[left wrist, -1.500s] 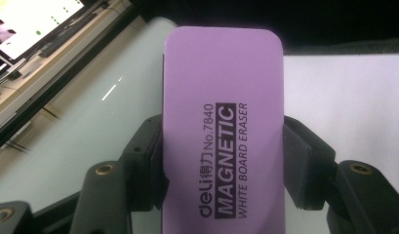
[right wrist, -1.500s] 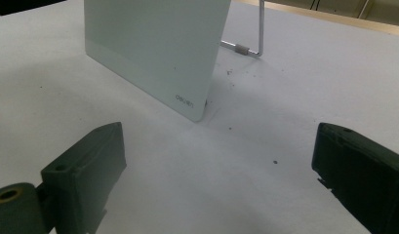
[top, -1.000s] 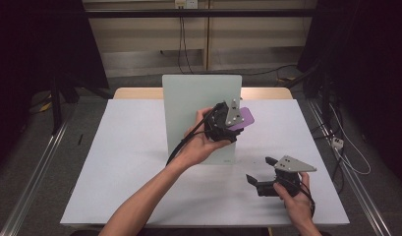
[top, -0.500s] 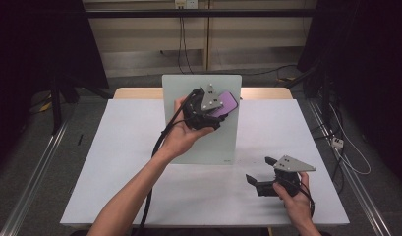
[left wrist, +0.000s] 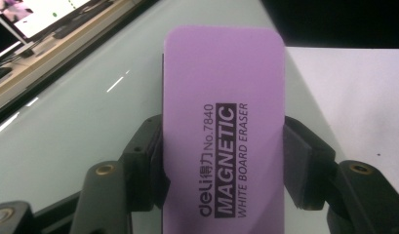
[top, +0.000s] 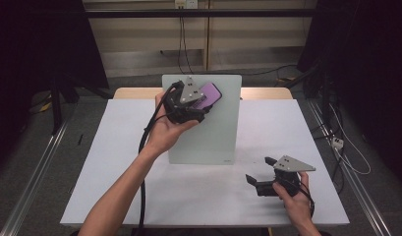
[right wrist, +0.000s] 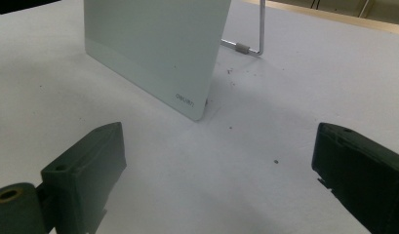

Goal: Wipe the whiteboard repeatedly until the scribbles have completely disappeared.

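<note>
1. Wiping is the step we judge to be in hand: our left gripper [top: 204, 102] is clamped on the purple whiteboard eraser [left wrist: 225, 131], pads squeezing its two long edges, and holds it up at the top of the glass whiteboard [top: 215, 132].
2. Our right gripper [top: 261, 176] rests low on the table's white cover [top: 115, 167], off the board's near right corner, jaws standing wide with nothing between them.
3. Next move, as we read it: press the eraser's underside flat to the glass and sweep across, keeping the squeeze firm so the block doesn't twist out. The free gripper may need to steady the board, since it only leans on a thin wire stand [right wrist: 246, 45].
4. Eraser: a rounded-corner oblong, smooth matte purple top with black print reading "MAGNETIC WHITE BOARD ERASER"; a dark layer shows along its left edge.
5. Board: pale green-white, glossy, rounded corners, small brand mark by its lower corner; it catches streaks of reflected light.
6. Cover: matte, white, with a few dark specks near the board's foot.
</note>
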Available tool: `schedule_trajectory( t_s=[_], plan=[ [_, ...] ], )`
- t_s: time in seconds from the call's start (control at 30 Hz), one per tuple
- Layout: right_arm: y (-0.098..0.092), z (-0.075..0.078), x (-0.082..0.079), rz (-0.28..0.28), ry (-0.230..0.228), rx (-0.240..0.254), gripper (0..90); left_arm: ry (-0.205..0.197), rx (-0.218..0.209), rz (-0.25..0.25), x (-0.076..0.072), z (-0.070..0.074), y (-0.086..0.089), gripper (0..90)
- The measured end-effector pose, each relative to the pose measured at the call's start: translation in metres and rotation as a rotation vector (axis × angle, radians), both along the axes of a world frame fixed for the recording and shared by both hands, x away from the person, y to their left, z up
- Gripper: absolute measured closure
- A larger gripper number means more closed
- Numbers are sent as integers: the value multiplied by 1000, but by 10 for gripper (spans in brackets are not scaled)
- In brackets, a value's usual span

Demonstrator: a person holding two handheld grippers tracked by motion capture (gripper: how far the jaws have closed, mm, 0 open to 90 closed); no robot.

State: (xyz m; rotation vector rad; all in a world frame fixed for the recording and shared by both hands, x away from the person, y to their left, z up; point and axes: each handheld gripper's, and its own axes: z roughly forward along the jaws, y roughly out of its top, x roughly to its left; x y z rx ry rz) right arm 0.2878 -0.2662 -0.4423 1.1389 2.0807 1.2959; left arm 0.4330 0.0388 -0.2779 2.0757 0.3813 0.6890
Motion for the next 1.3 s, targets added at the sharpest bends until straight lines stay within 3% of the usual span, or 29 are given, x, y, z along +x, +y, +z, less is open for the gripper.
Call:
schedule_trajectory(
  t_s=[0.1,0.43,0.9,1.07,1.3],
  plan=[
    [0,0,0,-1,0,0,53,-45,24,38,-3,0,7,412],
    [1,-1,1,-2,2,-1,53,-16,-21,67,1,1,36,411],
    [1,-1,1,-3,2,-2,53,-44,-52,132,6,11,62,411],
    [1,0,1,-1,2,-5,54,-37,-46,123,5,9,62,411],
    [1,0,1,-3,1,-4,54,-22,-22,89,1,-4,60,411]
  ],
)
